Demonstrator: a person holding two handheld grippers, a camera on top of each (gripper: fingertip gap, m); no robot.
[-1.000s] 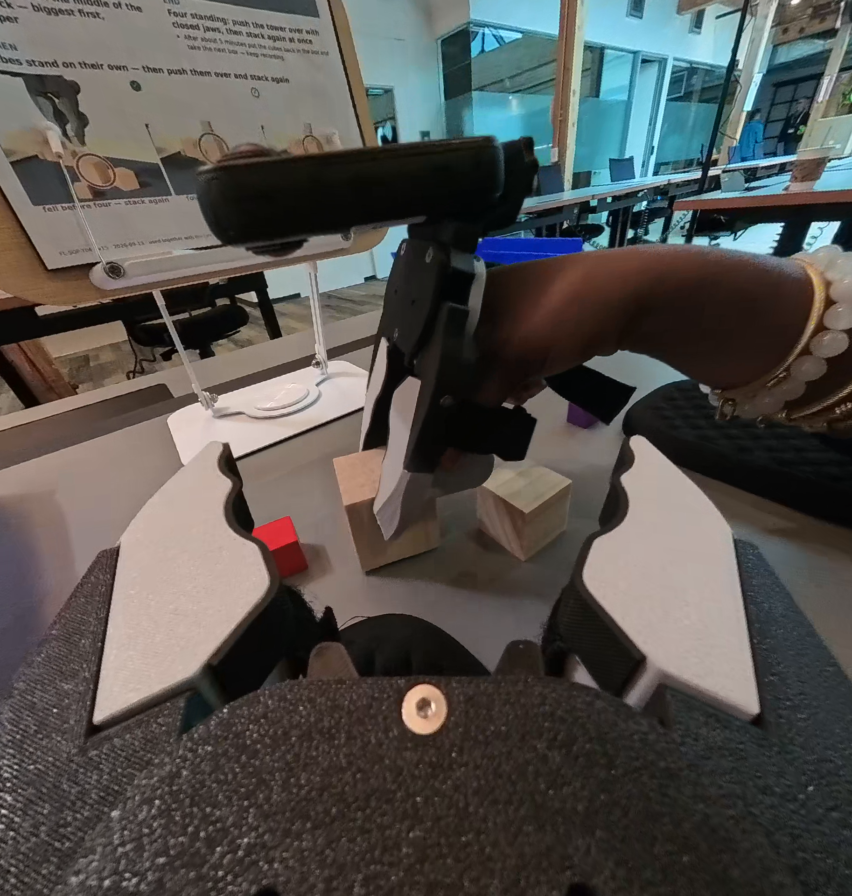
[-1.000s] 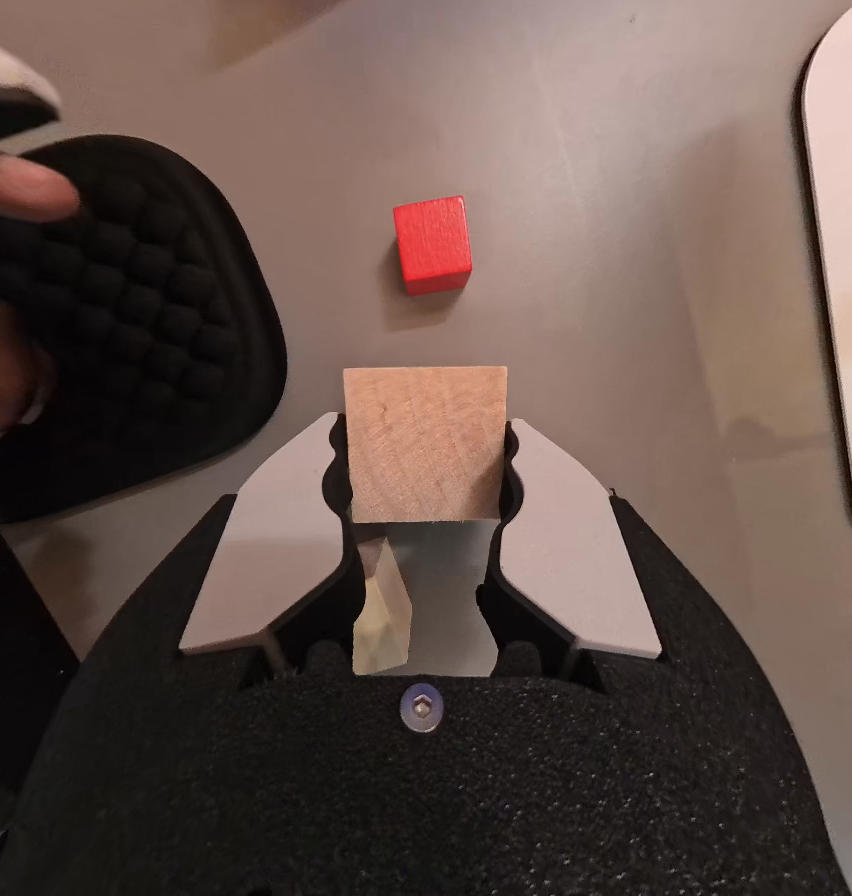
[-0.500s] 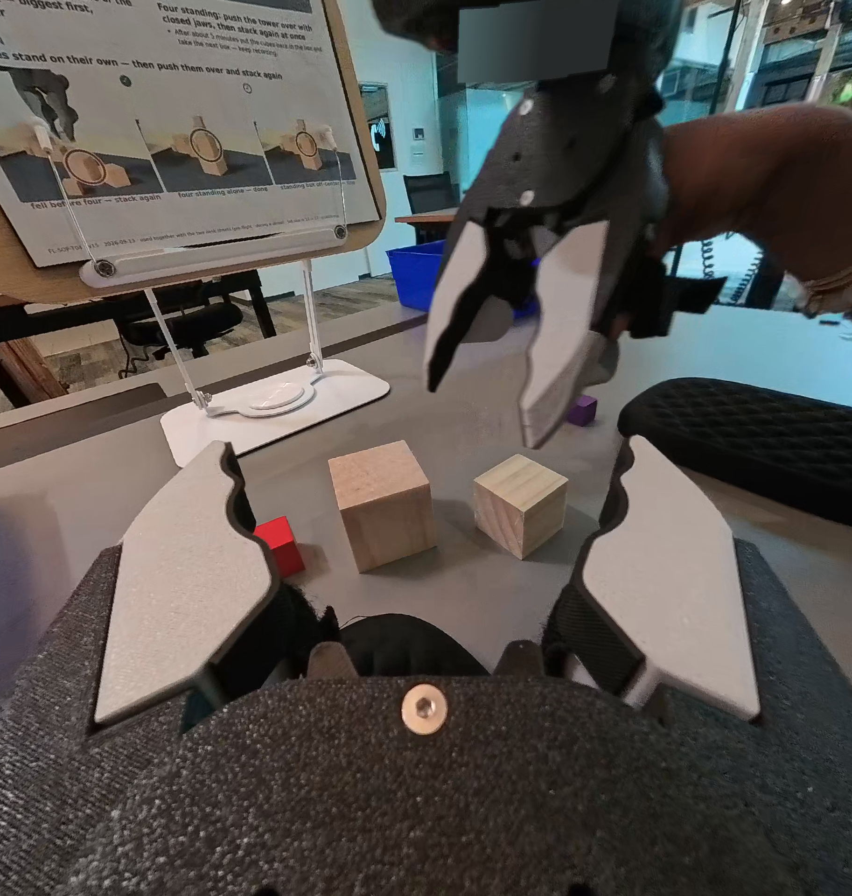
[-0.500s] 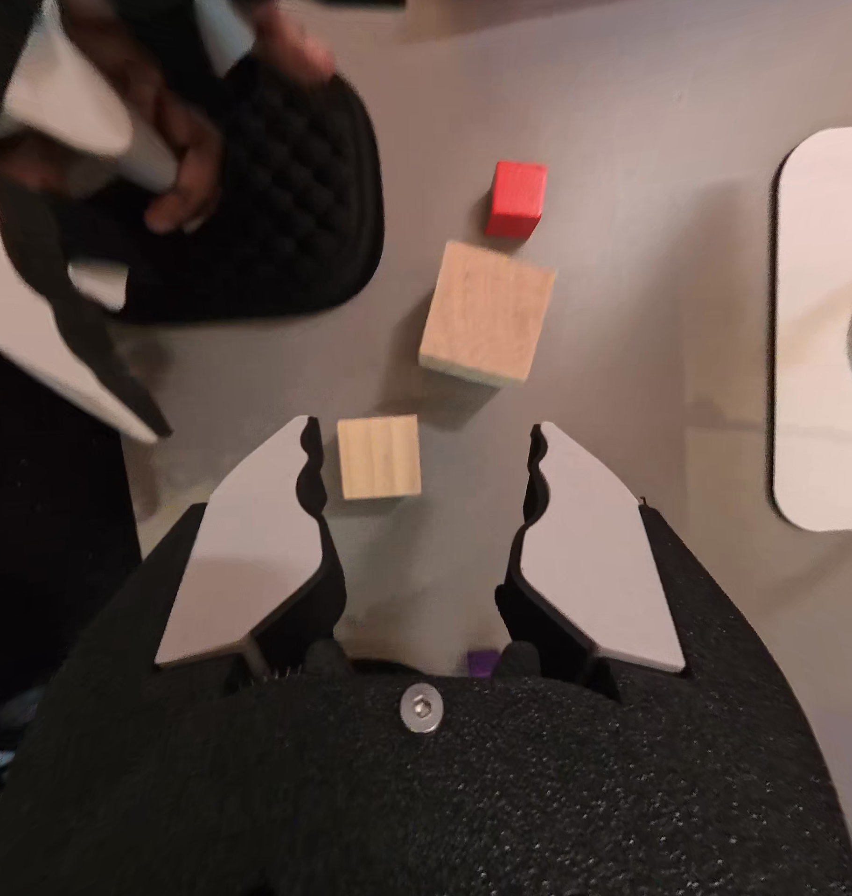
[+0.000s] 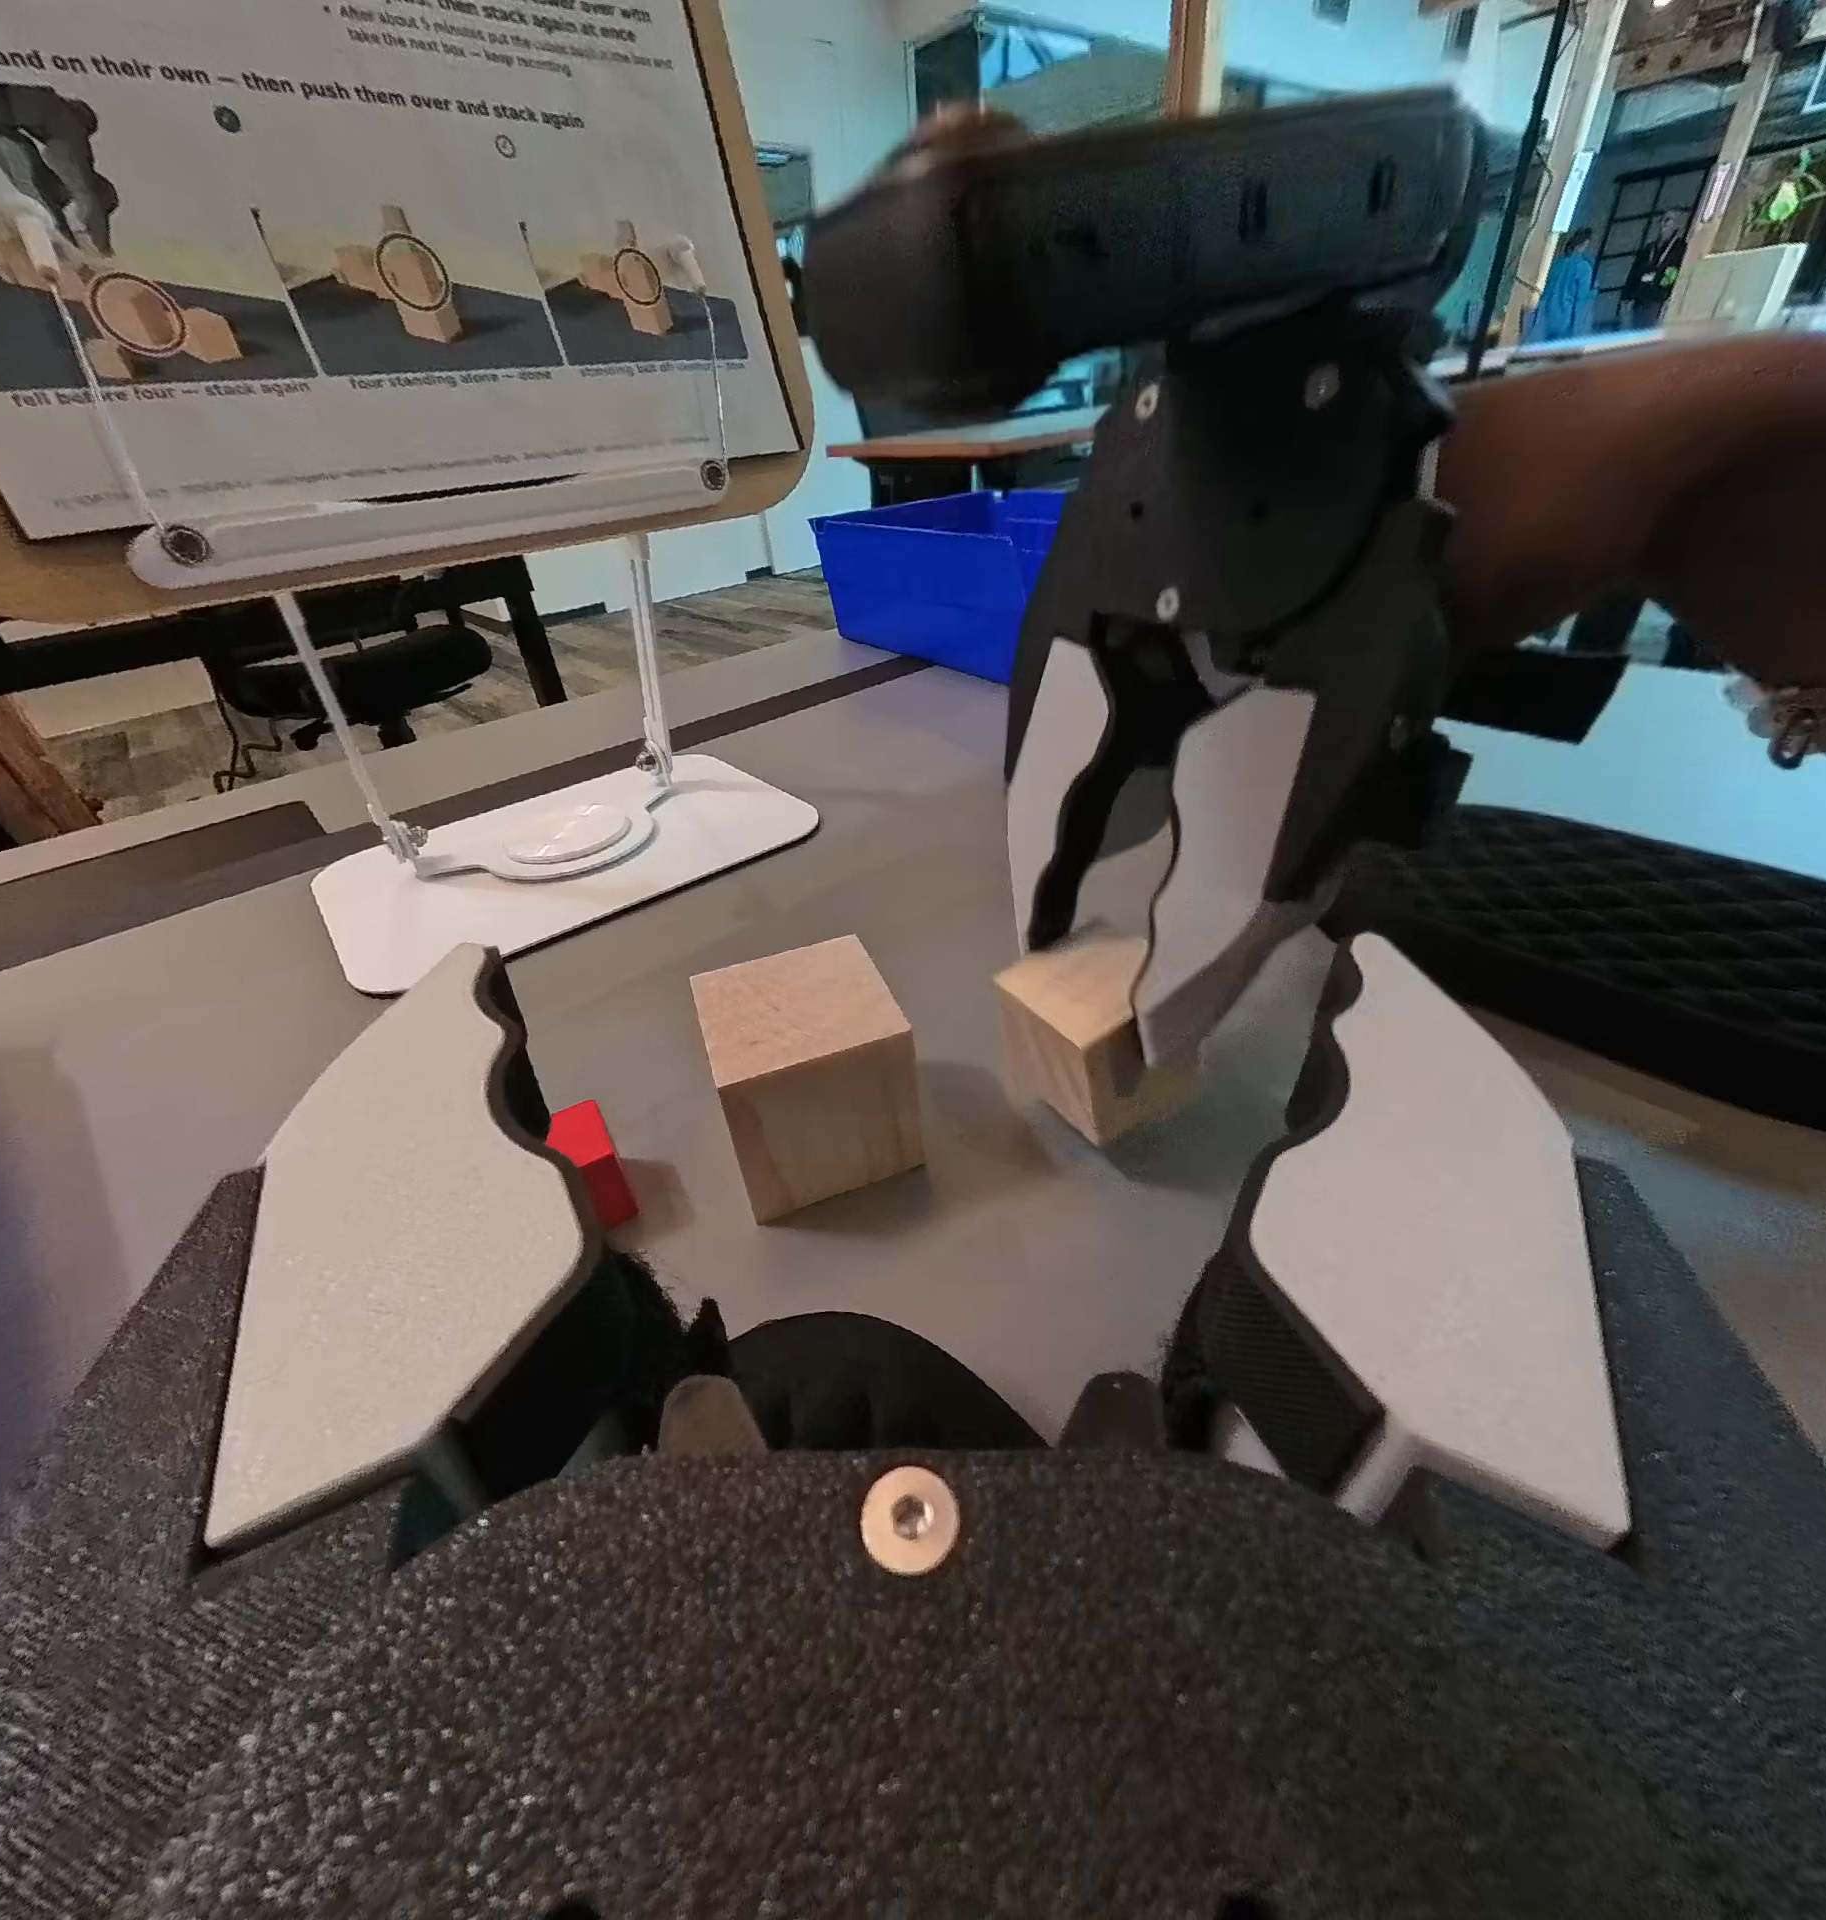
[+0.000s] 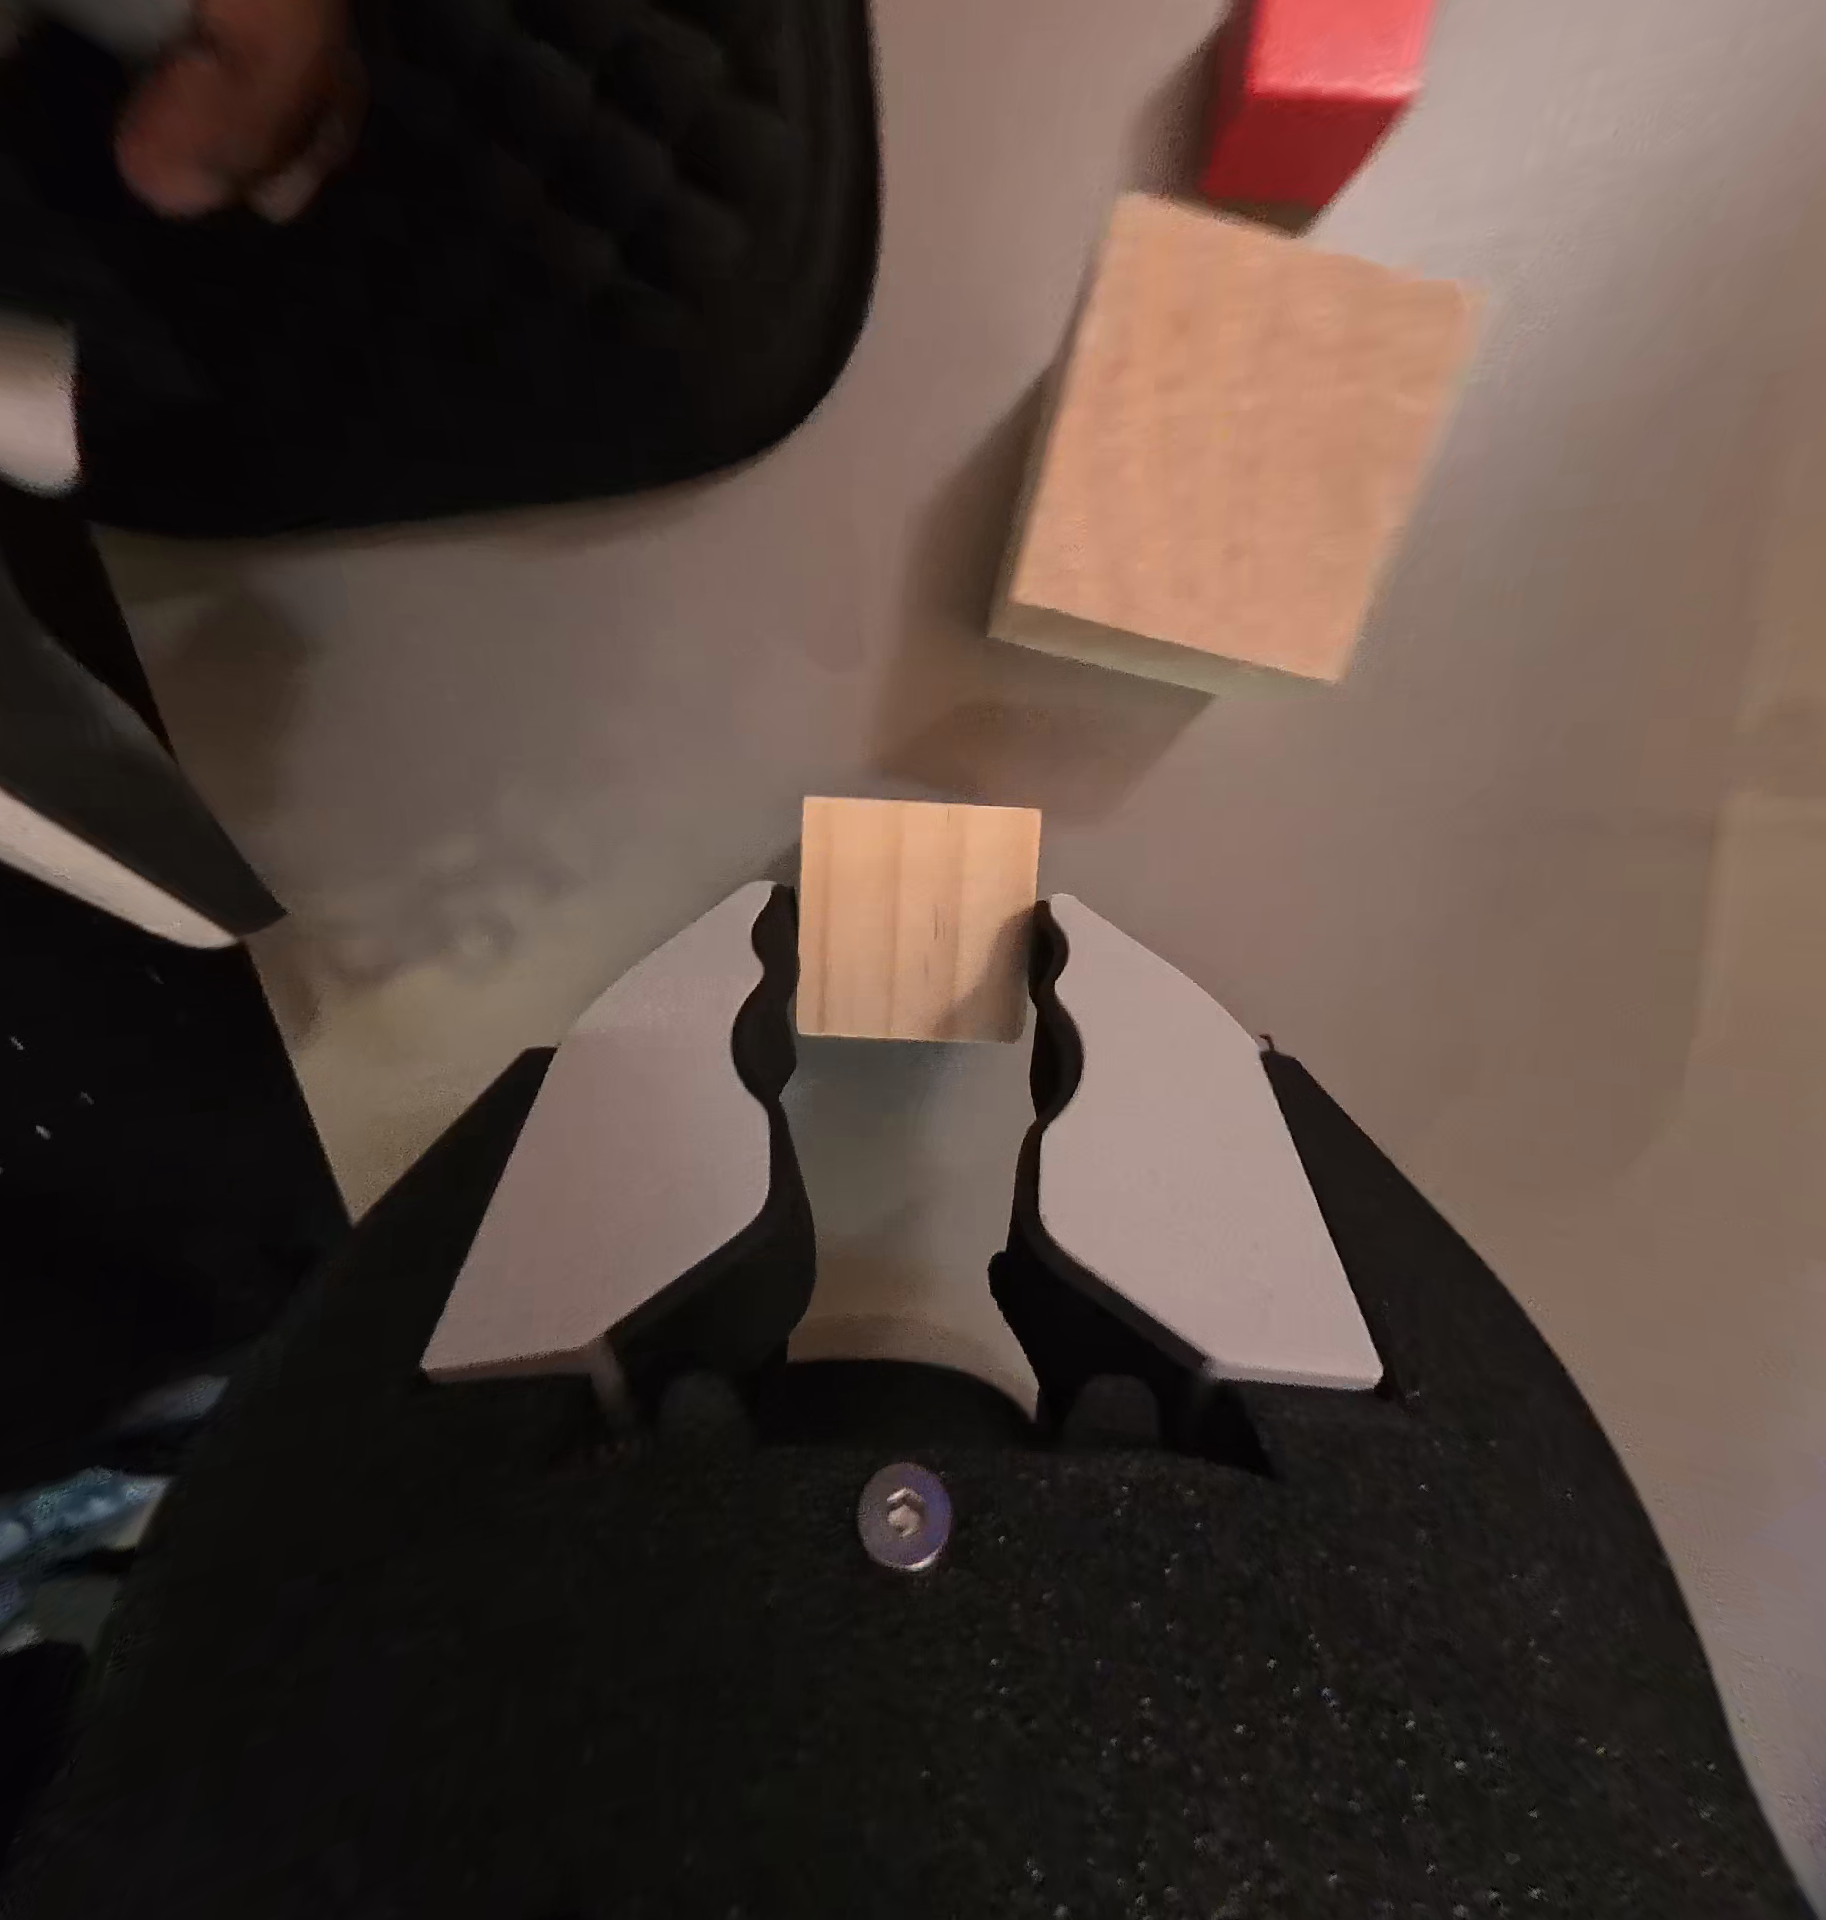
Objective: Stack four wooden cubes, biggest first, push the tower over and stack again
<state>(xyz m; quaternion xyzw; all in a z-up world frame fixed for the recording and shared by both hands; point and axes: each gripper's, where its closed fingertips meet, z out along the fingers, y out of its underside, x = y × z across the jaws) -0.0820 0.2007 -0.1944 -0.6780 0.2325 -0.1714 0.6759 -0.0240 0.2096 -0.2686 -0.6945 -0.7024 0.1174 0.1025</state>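
My right gripper is shut on the smaller plain wooden cube, with both pads pressed on its sides. In the left wrist view the right gripper reaches down from above and this cube looks tilted, low over the grey table. The larger wooden cube stands alone on the table just left of it; it also shows in the right wrist view. A small red cube lies beside my left finger and shows in the right wrist view too. My left gripper is wide open and empty, a little short of the cubes.
A white stand base carrying an instruction board stands at the back left. A blue bin sits at the table's far side. A black padded mat lies to the right and shows in the right wrist view.
My right gripper let go of the larger cube, lifted away, opened wide, came down over the smaller cube and closed on it. My left gripper stayed open and still.
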